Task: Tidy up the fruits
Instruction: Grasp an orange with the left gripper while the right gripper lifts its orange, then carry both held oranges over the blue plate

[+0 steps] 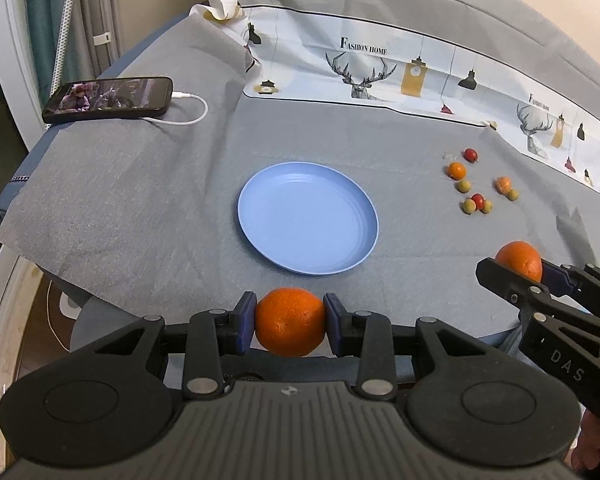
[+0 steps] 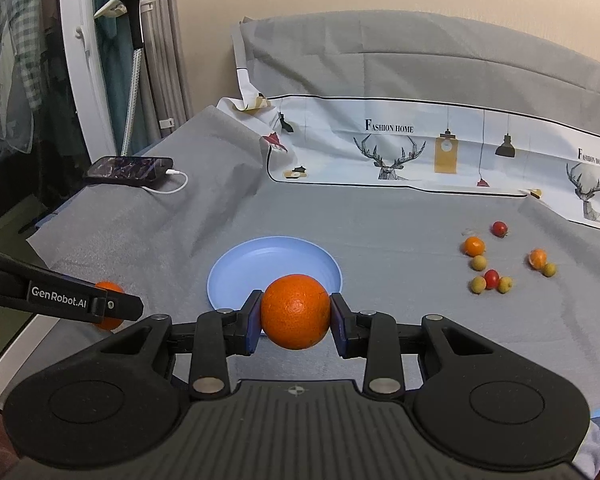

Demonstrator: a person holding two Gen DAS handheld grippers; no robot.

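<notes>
Both grippers are loaded: left gripper (image 1: 290, 322) fingers pinch an orange (image 1: 290, 322), right gripper (image 2: 295, 312) fingers pinch a second orange (image 2: 295, 312). The blue plate (image 1: 260, 184) lies empty, straight ahead of and below both, with the left gripper just short of its near rim. Small fruits (image 1: 478, 186) sit loose on the surface, well right of the plate.
</notes>
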